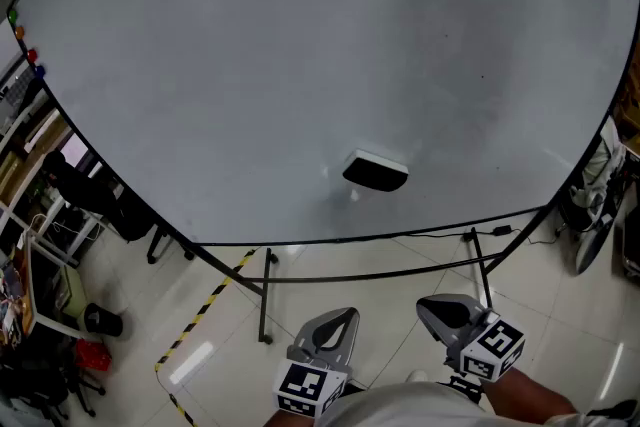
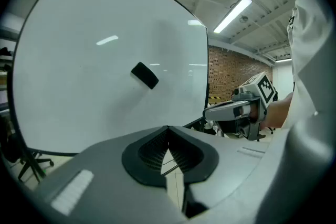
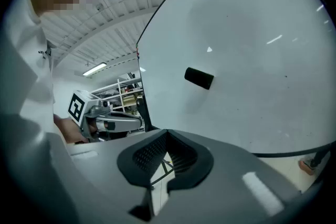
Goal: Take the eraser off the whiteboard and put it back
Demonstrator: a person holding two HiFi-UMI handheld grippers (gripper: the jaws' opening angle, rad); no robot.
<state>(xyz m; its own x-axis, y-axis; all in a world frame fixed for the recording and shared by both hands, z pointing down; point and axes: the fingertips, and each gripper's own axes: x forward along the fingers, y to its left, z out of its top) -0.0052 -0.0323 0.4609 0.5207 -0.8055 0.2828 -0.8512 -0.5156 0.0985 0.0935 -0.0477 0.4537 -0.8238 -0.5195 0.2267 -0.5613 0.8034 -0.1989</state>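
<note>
The black eraser (image 1: pixel 375 171) clings to the lower middle of the whiteboard (image 1: pixel 250 65). It also shows as a dark block, the eraser (image 2: pixel 145 75) in the left gripper view and the eraser (image 3: pixel 199 78) in the right gripper view. Both grippers hang well short of the board, below its bottom edge. My left gripper (image 1: pixel 350 314) is shut with nothing in it, its tips meeting at the left gripper (image 2: pixel 168 129). My right gripper (image 1: pixel 424 304) is likewise shut and empty, seen at the right gripper (image 3: pixel 167 132). Neither touches the eraser.
The board's black stand (image 1: pixel 265 295) has a crossbar and legs on the tiled floor. Yellow-black tape (image 1: pixel 200 310) runs across the floor at left. Shelves and dark clutter (image 1: pixel 50 235) stand at far left. Coloured magnets (image 1: pixel 27 55) sit at the board's left edge.
</note>
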